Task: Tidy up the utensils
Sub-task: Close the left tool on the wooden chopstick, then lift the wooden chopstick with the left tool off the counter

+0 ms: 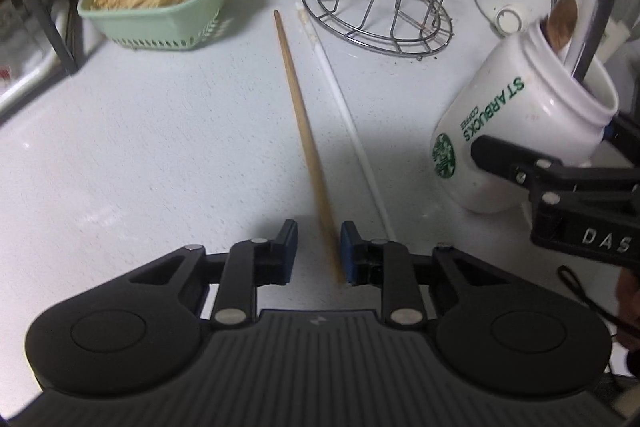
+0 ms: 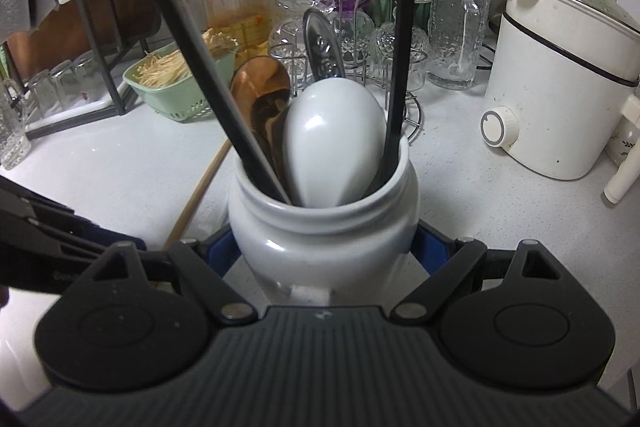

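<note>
Now, left gripper [image 1: 319, 251] narrowly parted around wooden chopstick [image 1: 303, 131], right gripper [image 2: 326, 251] clamping white jar [image 2: 324, 227]

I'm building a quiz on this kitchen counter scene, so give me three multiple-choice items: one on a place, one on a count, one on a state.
1. Where does the white chopstick lie?
A. On the counter beside the wooden chopstick
B. Inside the green basket
C. On the wire glass rack

2. How many loose chopsticks lie on the counter in front of the left hand-held gripper?
A. One
B. Two
C. Four

3. What is the right hand-held gripper doing?
A. Hanging open above the counter
B. Gripping the white jar
C. Holding a glass

Answers:
1. A, both sticks run side by side on the bare counter.
2. B, one wooden and one white.
3. B, its blue pads press on both sides of the jar.
</note>
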Tool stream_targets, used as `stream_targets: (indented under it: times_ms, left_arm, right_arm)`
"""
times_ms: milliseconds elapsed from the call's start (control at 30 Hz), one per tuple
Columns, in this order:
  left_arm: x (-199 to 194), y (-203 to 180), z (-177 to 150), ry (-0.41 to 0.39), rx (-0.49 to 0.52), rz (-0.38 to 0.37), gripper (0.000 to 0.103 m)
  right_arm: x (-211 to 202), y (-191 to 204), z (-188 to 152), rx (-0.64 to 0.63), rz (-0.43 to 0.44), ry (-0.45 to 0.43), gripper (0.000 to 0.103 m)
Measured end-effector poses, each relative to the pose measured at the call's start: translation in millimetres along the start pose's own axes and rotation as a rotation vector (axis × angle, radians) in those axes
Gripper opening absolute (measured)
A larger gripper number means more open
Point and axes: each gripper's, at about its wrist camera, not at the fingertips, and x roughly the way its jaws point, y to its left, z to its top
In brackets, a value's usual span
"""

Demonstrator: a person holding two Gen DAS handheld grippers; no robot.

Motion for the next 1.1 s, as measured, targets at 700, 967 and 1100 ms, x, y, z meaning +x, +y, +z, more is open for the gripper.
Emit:
stream_targets:
  times_ms: [700, 967, 1100]
  left_arm:
    - [-29, 1, -28, -0.018, -0.082, 0.171, 0.008]
    - [-53, -3, -51, -0.018, -0.133, 0.188, 0.008]
    - [-64, -13, -64, -0.012, -0.151, 0.173, 0.008]
  right_arm:
    - [-2, 0, -1, -0.033, 0.008, -0.007, 0.091]
    - [-6, 4, -6, -0.077, 0.064, -0.015, 0.091]
    - [-8, 6, -8, -0.103, 0.091, -0.015, 0.091]
